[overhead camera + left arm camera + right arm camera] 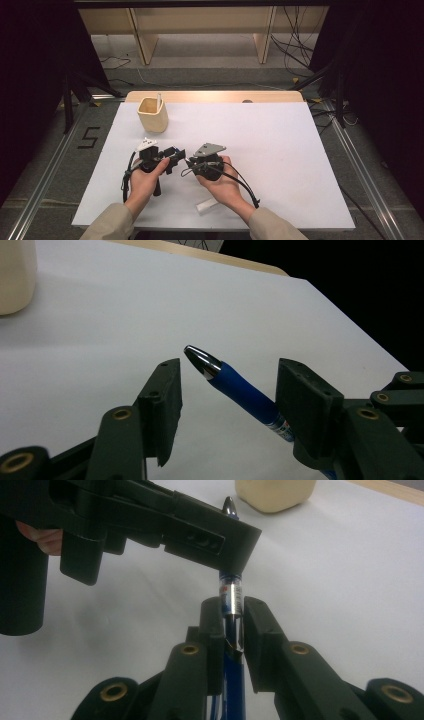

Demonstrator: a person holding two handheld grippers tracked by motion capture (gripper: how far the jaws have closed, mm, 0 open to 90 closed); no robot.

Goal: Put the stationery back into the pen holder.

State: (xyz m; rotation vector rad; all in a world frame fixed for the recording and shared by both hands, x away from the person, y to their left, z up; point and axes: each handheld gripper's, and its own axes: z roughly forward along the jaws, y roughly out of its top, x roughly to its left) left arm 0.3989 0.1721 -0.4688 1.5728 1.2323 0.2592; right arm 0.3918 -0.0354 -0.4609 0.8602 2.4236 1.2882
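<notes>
A blue pen (232,592) with a silver tip (202,361) is held level above the white table top (280,150). My right gripper (232,605) is shut on its barrel. In the left gripper view the pen's tip end lies between the jaws of my left gripper (230,377), nearer the right-hand one. Those jaws stand apart and there is a clear gap on the pen's other side. In the high view both grippers meet at mid-table, left gripper (176,154) facing right gripper (190,161).
A beige cup (152,116) with a white stick (159,99) in it stands behind the grippers at the left; the cup (15,275) is also at the far left in the left gripper view. A small white object (205,206) lies near the front edge.
</notes>
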